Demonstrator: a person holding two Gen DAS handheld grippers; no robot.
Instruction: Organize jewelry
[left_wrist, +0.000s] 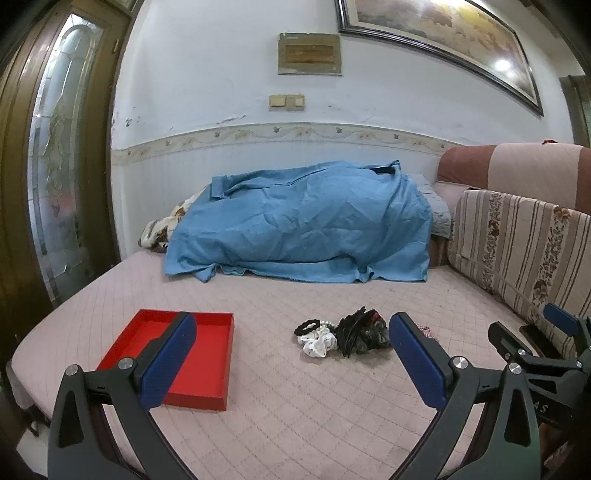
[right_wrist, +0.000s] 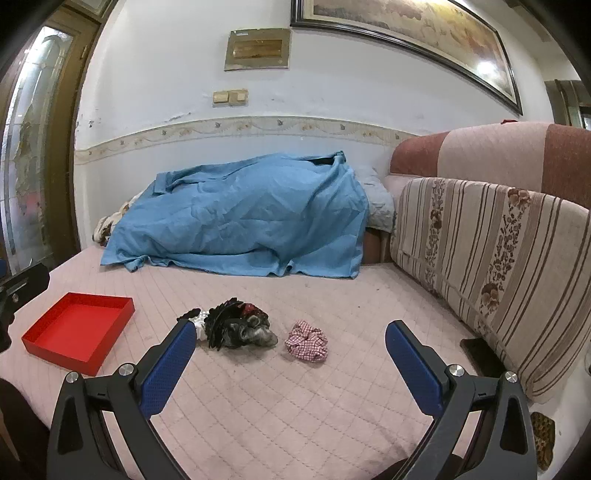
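Item: our left gripper, blue pads spread wide, nothing between them, held low over the bed. Item: our right gripper, likewise spread and empty, just to the right of the left one. Ahead of both, on the pink quilted cover: one heap of hair pieces, comprising a black claw clip lying with its long axis roughly toward us, a dark mottled scrunchie touching it, a white scrunchie and a black beaded band on the heap's left side. Set apart to the right of the heap: one red-checked scrunchie, lying nearly centred between the right gripper's pads and just beyond them. To the left, well apart from the heap: one red tray, shallow, nothing in it. We judge sorting not yet begun; the checked scrunchie lies nearer our right gripper, the tray nearer our left. Beyond: a blue sheet heaped against the wall, a striped cushion at right.
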